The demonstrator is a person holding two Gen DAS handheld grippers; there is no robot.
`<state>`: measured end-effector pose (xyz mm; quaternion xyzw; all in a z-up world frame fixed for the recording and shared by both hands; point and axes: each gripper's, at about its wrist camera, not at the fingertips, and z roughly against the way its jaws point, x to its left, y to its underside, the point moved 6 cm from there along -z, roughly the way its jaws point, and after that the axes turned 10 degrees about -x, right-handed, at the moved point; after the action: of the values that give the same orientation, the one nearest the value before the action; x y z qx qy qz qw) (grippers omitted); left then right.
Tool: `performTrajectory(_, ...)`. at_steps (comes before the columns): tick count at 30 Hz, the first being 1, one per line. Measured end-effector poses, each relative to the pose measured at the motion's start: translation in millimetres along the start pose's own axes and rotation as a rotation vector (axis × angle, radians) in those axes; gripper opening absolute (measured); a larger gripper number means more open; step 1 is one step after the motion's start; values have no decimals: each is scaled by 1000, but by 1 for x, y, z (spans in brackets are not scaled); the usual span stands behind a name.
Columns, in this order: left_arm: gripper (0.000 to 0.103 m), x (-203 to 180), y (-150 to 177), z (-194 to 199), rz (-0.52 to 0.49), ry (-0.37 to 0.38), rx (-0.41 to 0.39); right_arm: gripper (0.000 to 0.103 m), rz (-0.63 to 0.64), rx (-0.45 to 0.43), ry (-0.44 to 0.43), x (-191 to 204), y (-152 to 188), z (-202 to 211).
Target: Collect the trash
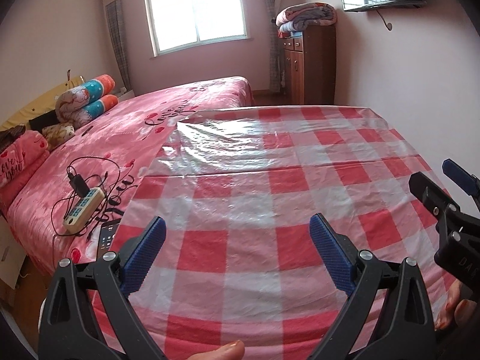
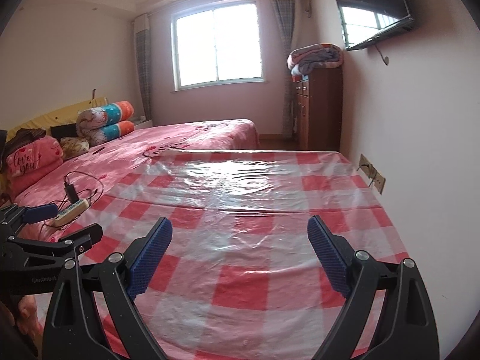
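A table under a red-and-white checked plastic cloth fills both views, and no loose piece of trash shows on it. My left gripper hovers over the near part of the cloth, jaws wide and empty. Level with it, my right gripper is open too, with nothing between its blue pads. Each gripper appears at the edge of the other's view: the right gripper on the right, the left gripper on the left. A thumb and fingers of the person show at the bottom.
A bed with a pink cover stands to the left of the table. A power strip with tangled cables and a phone lie on it. The wall with a socket borders the table's right side. A wooden cabinet stands beyond.
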<state>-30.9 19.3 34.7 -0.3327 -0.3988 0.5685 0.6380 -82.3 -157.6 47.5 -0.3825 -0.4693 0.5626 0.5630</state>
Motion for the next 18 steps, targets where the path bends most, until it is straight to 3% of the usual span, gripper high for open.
performTrajectory(18,97,-50,-9,-16,-30,54,-14,91,-50,49,84,-45,4,-11)
